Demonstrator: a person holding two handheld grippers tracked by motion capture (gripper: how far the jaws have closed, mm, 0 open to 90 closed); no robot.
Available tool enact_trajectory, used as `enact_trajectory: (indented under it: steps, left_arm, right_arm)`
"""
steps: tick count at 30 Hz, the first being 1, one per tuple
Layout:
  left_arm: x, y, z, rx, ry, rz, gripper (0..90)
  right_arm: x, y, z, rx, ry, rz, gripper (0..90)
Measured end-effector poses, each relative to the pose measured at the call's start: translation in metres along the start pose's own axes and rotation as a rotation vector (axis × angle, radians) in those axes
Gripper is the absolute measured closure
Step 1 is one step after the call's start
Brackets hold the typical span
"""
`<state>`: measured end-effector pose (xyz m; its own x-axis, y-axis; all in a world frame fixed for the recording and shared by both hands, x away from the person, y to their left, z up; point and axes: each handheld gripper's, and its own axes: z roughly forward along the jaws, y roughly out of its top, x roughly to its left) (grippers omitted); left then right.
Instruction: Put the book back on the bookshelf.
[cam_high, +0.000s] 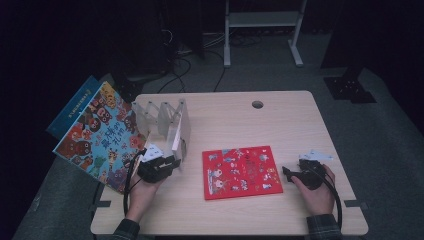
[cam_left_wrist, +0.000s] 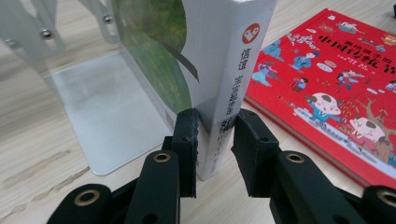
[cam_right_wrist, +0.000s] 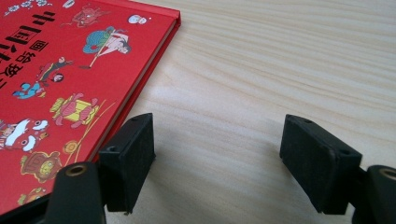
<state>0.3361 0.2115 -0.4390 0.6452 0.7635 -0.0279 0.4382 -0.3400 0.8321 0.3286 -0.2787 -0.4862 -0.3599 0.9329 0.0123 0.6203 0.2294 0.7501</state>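
A white-spined book (cam_left_wrist: 229, 60) stands upright at the right end of a clear folding book rack (cam_high: 155, 117). My left gripper (cam_left_wrist: 215, 140) is shut on the bottom of its spine, one pad against each side; from above, the left gripper (cam_high: 175, 159) sits just in front of the white-spined book (cam_high: 179, 132). A red picture book (cam_high: 241, 171) lies flat mid-table. My right gripper (cam_high: 290, 172) rests by its right edge. In the right gripper view the right gripper (cam_right_wrist: 217, 158) is open over bare wood, its left jaw next to the red picture book (cam_right_wrist: 70, 79).
The rack's clear base plate (cam_left_wrist: 107, 116) lies left of the held book. A colourful cartoon book (cam_high: 100, 135) and a blue book (cam_high: 75, 105) lean off the table's left edge. A cable hole (cam_high: 257, 104) is at the back. The red picture book (cam_left_wrist: 336, 79) lies right of my left jaws.
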Motion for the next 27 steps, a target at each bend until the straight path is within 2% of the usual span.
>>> enact_trajectory:
  steps: [10, 13, 15, 27]
  left_arm:
    - [-0.009, 0.010, 0.015, -0.001, -0.017, -0.015, 69.6]
    - [-0.011, 0.011, 0.019, -0.008, -0.014, 0.001, 69.5]
    - [-0.011, 0.011, 0.019, -0.005, -0.007, 0.020, 69.5]
    - [-0.007, 0.007, 0.012, -0.010, -0.002, 0.038, 67.0]
  right_arm:
    - [0.000, 0.000, 0.000, 0.000, 0.000, 0.000, 25.2]
    - [0.000, 0.000, 0.000, 0.000, 0.000, 0.000, 25.2]
    - [0.000, 0.000, 0.000, 0.000, 0.000, 0.000, 25.2]
    - [0.000, 0.000, 0.000, 0.000, 0.000, 0.000, 25.2]
